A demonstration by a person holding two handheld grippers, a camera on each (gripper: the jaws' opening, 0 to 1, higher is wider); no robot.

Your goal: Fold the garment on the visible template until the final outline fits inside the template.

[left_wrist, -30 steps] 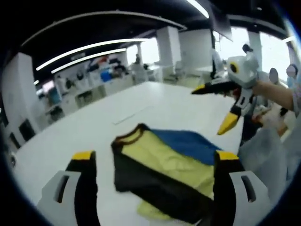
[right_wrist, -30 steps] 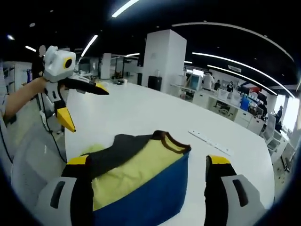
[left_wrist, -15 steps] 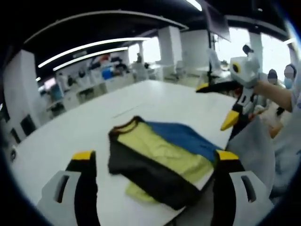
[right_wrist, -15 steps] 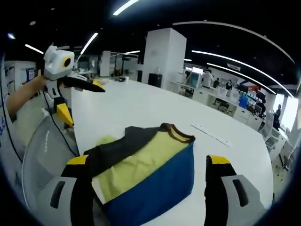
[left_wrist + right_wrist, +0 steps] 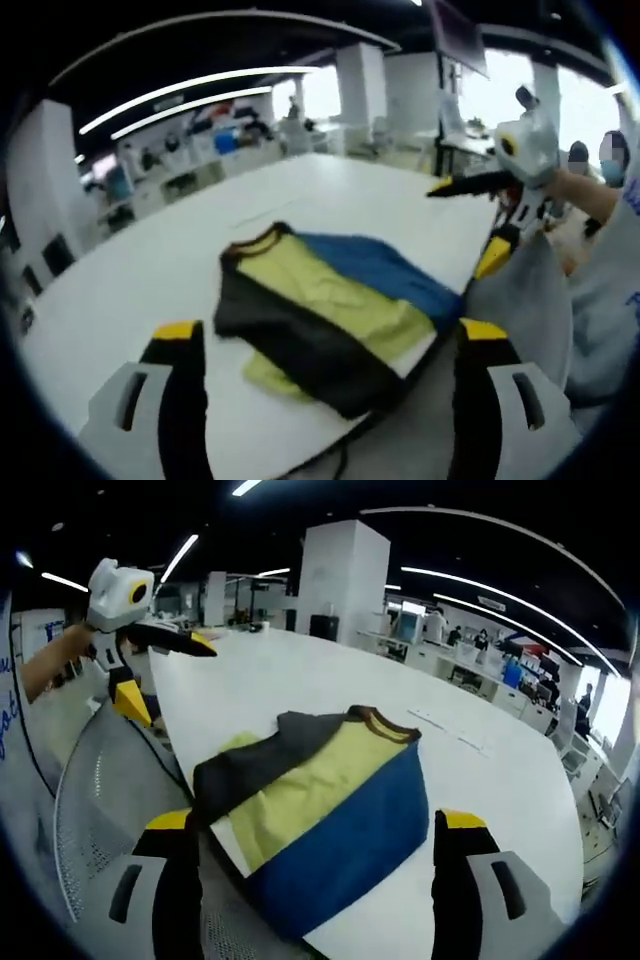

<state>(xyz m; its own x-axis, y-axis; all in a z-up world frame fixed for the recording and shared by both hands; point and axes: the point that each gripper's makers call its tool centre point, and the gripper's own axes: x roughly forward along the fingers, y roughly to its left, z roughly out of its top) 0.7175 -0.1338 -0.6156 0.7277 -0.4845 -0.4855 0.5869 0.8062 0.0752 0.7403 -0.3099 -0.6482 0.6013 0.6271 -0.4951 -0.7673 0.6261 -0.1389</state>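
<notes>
In the left gripper view, the left gripper (image 5: 325, 335) is hovering wide apart and empty at the bottom of the frame, with the folded garment (image 5: 325, 300) lying at centre on the white table (image 5: 150, 270), near its edge, while the right gripper (image 5: 490, 215) is showing spread at right. In the right gripper view, the right gripper (image 5: 315, 825) is hanging wide and empty at the bottom, the garment (image 5: 320, 800) is lying at centre by the table (image 5: 290, 680) edge, and the left gripper (image 5: 160, 670) is gaping at upper left above a grey mesh chair (image 5: 110, 820).
</notes>
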